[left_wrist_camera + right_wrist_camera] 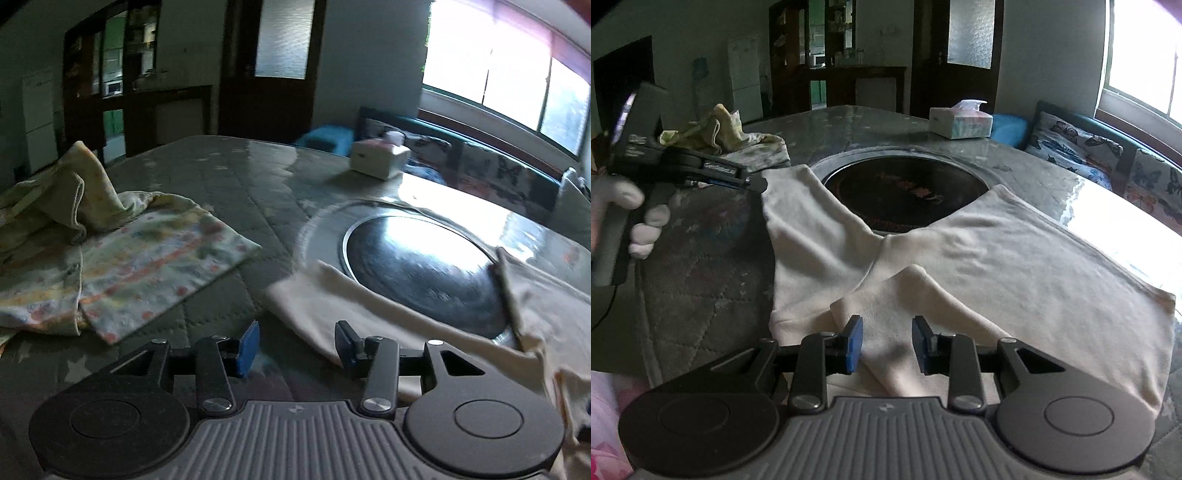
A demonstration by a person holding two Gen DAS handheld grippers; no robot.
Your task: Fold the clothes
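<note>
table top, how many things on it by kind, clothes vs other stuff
clothes: 2, the cream garment spread flat and the crumpled floral garment
tissue boxes: 1, the tissue box at the far edge
built-in round burners: 1, the burner, partly under the cream garment
total: 4

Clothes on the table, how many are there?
2. A cream garment lies spread across the near side, partly over the round dark plate. A flowery, yellowish garment sits crumpled at the far left. More may be hidden in that heap.
</note>
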